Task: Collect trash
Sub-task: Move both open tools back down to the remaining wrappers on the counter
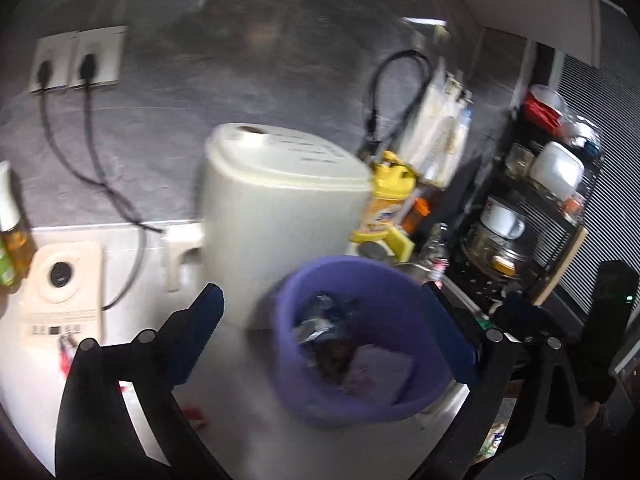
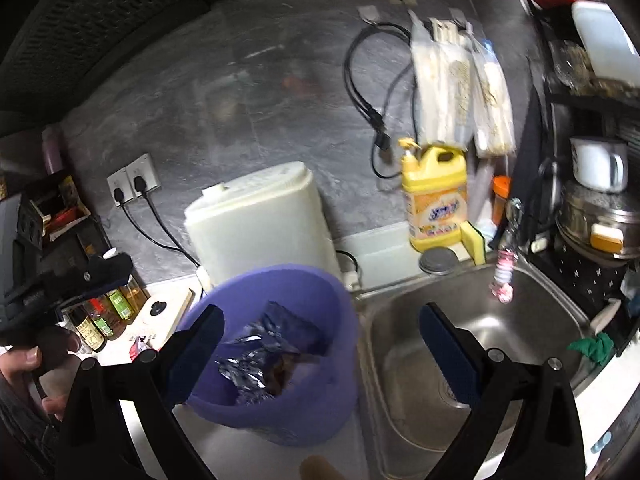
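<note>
Right now both tools stand wide apart with nothing between their blue, flat-faced pads: the left hand-held gripper (image 1: 320, 332) frames a purple bin (image 1: 404, 400), and the right hand-held gripper (image 2: 320, 344) spans the same bin (image 2: 316, 412) and the sink (image 2: 472, 312). Neither grips anything.

The bin is a round, smooth plastic tub, tapering toward its base, and it sits on the pale, glossy tabletop (image 1: 224, 444) just beside the sink's steel basin. Inside it lies the trash (image 2: 256, 352): crinkled silvery foil wrappers, a brownish lump and something pale and soft (the blur hides what exactly).

Behind the bin stands a cream, boxy appliance (image 1: 276, 216) with rounded corners and a matte lid. A yellow detergent jug (image 2: 436, 196) with a pump top stands on the sink's back ledge, with a yellow sponge (image 2: 472, 244) propped beside it. Black cables run from the wall sockets (image 1: 80, 60) down the grey, stone-like wall.
</note>
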Demonstrator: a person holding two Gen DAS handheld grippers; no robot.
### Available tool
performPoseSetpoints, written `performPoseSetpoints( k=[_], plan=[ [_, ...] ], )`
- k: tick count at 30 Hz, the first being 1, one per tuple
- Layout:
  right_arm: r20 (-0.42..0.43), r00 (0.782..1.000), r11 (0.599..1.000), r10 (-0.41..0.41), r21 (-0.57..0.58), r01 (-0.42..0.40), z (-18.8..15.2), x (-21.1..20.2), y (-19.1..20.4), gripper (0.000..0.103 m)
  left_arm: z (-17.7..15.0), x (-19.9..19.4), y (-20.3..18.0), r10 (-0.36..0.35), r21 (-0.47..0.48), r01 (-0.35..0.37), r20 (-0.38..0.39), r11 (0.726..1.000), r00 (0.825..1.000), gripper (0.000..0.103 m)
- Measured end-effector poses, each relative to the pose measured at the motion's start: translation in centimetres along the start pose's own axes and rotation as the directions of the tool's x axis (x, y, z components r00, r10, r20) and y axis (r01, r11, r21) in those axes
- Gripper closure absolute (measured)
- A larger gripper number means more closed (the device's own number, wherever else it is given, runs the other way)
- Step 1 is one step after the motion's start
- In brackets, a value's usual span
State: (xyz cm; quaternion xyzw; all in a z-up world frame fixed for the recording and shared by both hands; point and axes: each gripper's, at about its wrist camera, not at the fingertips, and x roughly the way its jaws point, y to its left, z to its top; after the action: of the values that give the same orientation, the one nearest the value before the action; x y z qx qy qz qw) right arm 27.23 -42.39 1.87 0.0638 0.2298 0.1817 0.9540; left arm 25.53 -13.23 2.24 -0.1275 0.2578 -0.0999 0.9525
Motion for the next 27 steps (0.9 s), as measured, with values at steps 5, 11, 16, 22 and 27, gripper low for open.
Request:
performPoseSetpoints(
  k=[5, 11, 16, 22, 27],
  plan=[
    [0.015, 1.0, 1.0, 0.004, -0.023, -0.004, 0.1, 0.5, 3.8, 0.007, 0.1, -2.1, 4.1, 0.024, -0.042, -0.023, 0.013, 0.999, 1.0, 0.006],
    [-0.006, 1.0, 0.999, 0.003, -0.034, -0.003, 0.0, 1.9, 8.0, 0.007, 0.1, -4.1, 8.1, 0.066, -0.055, -0.065, 0.024, 0.996, 0.998, 0.006],
    [-0.023, 0.999, 0.998, 0.029, -0.058, -0.03, -0.3, 2.8, 11.2, 0.007, -0.4, -5.5, 11.3, 0.094, -0.06, -0.092, 0.029, 0.994, 0.995, 0.006],
    [-0.035, 0.998, 0.995, 0.05, -0.086, -0.053, -0.8, 3.6, 14.8, 0.007, -1.5, -6.1, 14.9, 0.124, -0.085, -0.123, 0.011, 0.989, 0.992, 0.006],
    [-0.07, 0.994, 0.986, 0.085, -0.135, -0.094, -1.8, 4.2, 18.5, 0.007, -3.0, -6.0, 18.2, 0.129, -0.121, -0.129, -0.007, 0.984, 0.992, 0.006]
  ],
)
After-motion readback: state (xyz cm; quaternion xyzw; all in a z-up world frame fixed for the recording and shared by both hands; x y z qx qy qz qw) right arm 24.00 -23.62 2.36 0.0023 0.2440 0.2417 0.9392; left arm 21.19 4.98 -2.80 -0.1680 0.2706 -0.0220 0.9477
